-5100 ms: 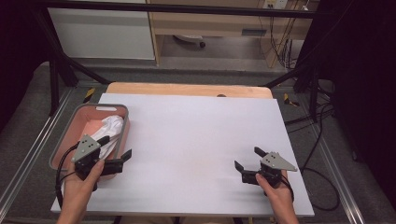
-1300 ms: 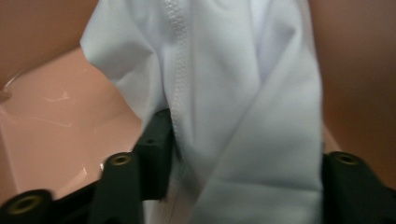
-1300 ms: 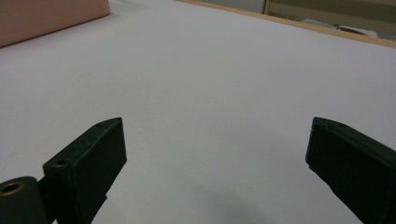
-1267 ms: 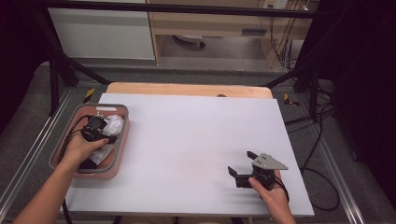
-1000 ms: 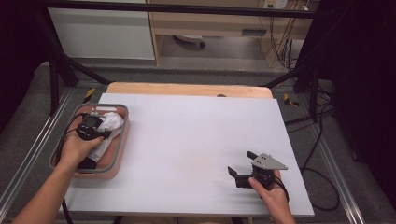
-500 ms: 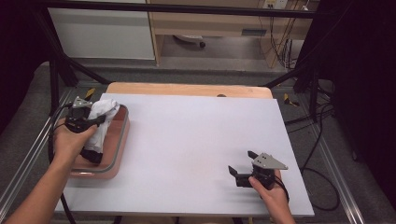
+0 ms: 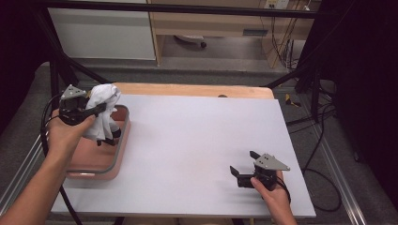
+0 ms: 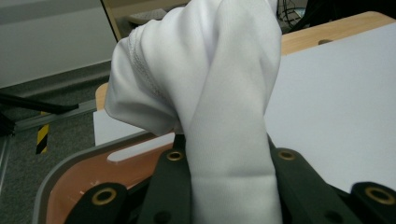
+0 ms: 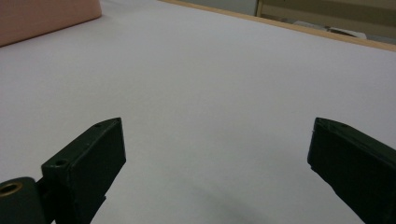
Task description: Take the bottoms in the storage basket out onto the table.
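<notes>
**White cloth lifted over the tray**

The left tongs (image 7: 96, 110) are clenched on a white cloth (image 7: 102, 115), held above the pink tray (image 7: 101, 164) at the surface's (image 7: 197, 145) left edge. Bare surface stretches between both tongs. The right tongs (image 7: 241, 171) rest released near the front edge, jaws spread wide, grasping nothing. No writing is legible.

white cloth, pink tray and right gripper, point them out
white cloth (image 7: 104, 101), high view, bunched top
pink tray (image 7: 91, 174), high view, near rim
right gripper (image 7: 243, 169), high view, between its fingers
</notes>
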